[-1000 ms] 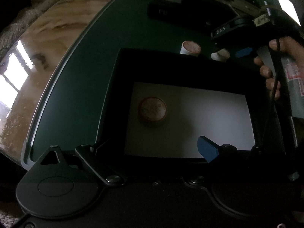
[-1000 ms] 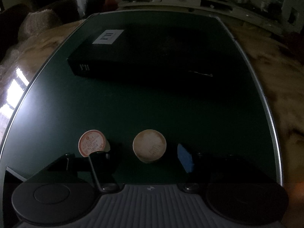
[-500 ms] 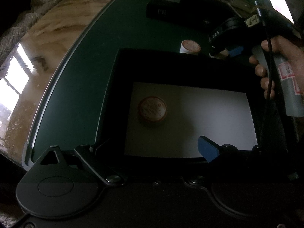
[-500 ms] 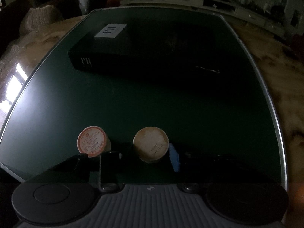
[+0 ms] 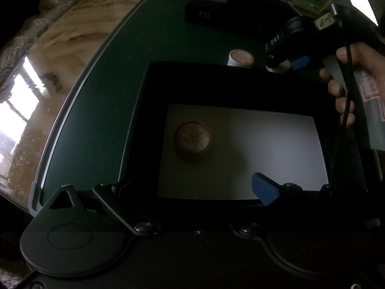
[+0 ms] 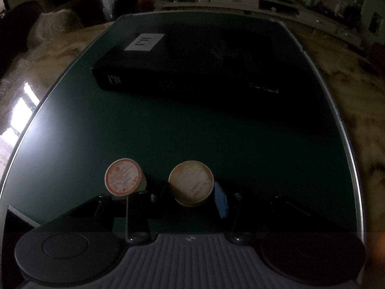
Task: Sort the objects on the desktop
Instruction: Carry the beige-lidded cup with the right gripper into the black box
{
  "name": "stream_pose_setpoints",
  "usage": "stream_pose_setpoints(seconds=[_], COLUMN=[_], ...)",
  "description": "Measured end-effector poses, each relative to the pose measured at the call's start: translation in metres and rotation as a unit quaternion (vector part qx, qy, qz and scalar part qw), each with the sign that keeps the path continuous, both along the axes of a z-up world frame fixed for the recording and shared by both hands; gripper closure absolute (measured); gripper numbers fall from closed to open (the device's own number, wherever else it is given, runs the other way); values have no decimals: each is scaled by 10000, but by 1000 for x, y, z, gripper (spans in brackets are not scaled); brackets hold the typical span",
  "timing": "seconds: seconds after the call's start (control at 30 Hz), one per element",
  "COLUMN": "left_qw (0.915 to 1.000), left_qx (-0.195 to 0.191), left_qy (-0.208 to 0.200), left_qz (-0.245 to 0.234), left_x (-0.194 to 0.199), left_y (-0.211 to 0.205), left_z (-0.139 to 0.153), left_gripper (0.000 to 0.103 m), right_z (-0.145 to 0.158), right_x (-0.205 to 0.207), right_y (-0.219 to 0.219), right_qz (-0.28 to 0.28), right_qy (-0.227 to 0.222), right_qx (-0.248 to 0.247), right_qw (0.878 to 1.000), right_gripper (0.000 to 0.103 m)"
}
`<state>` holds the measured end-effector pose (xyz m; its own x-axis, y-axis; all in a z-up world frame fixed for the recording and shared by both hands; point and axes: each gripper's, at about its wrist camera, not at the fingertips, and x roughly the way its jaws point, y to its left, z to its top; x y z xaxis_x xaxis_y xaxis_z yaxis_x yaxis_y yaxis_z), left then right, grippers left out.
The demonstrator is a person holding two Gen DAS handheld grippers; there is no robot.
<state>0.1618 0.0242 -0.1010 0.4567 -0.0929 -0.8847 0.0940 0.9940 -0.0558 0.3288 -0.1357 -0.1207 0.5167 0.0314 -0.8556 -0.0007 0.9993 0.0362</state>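
A black open box (image 5: pixel 154 91) with a white floor holds one small round tub (image 5: pixel 193 140) with an orange printed lid. My left gripper (image 5: pixel 192 187) is open and empty over the box's near edge. My right gripper (image 6: pixel 190 196) is shut on a second tub (image 6: pixel 191 185), whose pale bottom with a printed date faces up, on the green mat (image 6: pixel 168 130) just beyond the box. It shows small in the left wrist view (image 5: pixel 279 66). A third tub (image 6: pixel 123 177) with an orange lid stands just left of it and also shows in the left wrist view (image 5: pixel 240 57).
A long black box (image 6: pixel 187 65) with a white label lies across the far part of the mat, also in the left wrist view (image 5: pixel 216 14). The mat lies on a marbled brown table (image 5: pixel 72 43). A hand (image 5: pixel 346 84) holds the right gripper's handle.
My right gripper has closed its fingers onto the pale-bottomed tub. The left gripper and the tub in the box have not moved.
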Motion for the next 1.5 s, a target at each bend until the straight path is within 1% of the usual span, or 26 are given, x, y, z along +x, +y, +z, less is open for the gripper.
stream_pose_setpoints(seconds=[0.27,0.43,0.7,0.93,1.07,1.2,1.5], left_qw=[10000,10000,10000,10000,10000,10000,10000], left_qx=[3,4,-4,-25,6,18,28], left_qy=[-4,-9,-21,-19,-36,-46,-49], left_qz=[-21,-17,-7,-23,-28,-37,-61], left_x=[0,0,0,2,1,0,-1], left_y=[-1,-2,-3,-1,-2,-2,-3], left_z=[0,0,-1,-2,-2,-3,-4], left_gripper=[4,3,3,2,2,1,0], right_z=[8,22,49,59,56,49,28], right_x=[-7,-18,-45,-74,-91,-104,-123], right_y=[-1,-6,-8,-17,-26,-29,-26], right_qz=[30,34,170,169,98,76,116], right_qy=[-70,-146,-351,-398,-329,-248,40], right_qx=[77,209,361,462,517,418,448], right_qw=[9999,9997,9986,9980,9981,9988,9989], right_gripper=[59,59,59,59,59,59,59])
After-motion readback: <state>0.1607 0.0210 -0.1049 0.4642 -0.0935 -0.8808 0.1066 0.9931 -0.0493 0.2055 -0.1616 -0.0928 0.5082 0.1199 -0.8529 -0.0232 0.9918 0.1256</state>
